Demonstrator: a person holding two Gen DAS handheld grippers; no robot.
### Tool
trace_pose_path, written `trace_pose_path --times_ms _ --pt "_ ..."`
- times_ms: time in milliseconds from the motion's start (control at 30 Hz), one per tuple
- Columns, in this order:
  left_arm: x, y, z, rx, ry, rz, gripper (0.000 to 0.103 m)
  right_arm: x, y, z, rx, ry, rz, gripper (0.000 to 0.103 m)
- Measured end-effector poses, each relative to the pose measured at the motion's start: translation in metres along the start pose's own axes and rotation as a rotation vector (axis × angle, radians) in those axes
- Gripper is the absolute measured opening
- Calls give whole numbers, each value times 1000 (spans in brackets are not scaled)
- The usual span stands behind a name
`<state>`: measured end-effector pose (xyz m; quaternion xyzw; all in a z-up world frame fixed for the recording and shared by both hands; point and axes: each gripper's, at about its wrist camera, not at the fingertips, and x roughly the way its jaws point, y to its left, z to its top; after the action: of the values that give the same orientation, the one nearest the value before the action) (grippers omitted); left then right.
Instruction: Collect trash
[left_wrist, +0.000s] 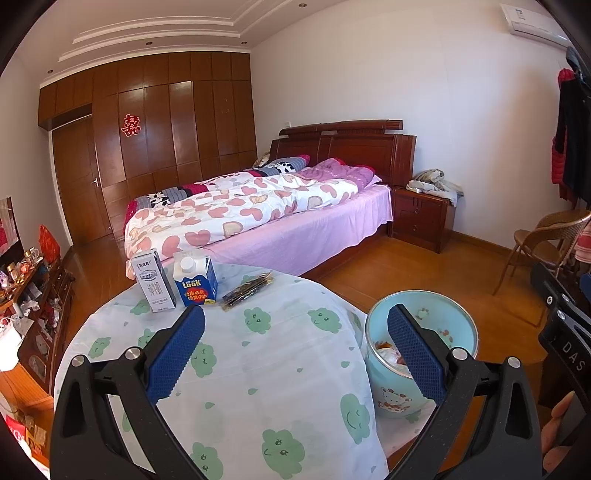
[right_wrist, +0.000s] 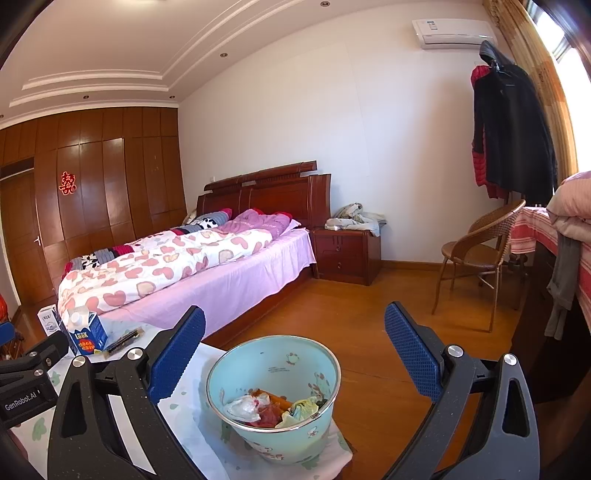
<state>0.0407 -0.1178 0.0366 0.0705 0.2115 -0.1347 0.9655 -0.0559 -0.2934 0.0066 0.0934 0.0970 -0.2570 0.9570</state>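
On the round table with a cloud-print cloth (left_wrist: 258, 362) stand a white milk carton (left_wrist: 153, 282) and a blue carton (left_wrist: 195, 282), with a dark snack wrapper (left_wrist: 248, 290) lying to their right. A light blue bin (left_wrist: 421, 354) (right_wrist: 275, 398) at the table's right edge holds crumpled wrappers. My left gripper (left_wrist: 295, 354) is open above the cloth, nothing between its fingers. My right gripper (right_wrist: 294, 352) is open above the bin, empty. In the right wrist view the blue carton (right_wrist: 88, 334), the white carton (right_wrist: 48, 319) and the wrapper (right_wrist: 123, 339) lie at far left.
A bed (left_wrist: 258, 214) with a heart-print quilt stands behind the table. Beside it are a wooden nightstand (right_wrist: 347, 254) and a wicker chair (right_wrist: 476, 254). A cluttered low cabinet (left_wrist: 33, 317) runs along the left wall. Bare wood floor (right_wrist: 369, 314) lies right of the table.
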Motion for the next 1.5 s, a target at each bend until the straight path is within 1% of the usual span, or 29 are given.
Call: trace_pose_path --times_ms 1333,1500 --pt "-1 -2 2 17 -3 17 97 0 -3 -3 1 2 -5 96" --pt "-2 -2 2 23 -8 28 97 0 -3 -4 1 0 -6 96"
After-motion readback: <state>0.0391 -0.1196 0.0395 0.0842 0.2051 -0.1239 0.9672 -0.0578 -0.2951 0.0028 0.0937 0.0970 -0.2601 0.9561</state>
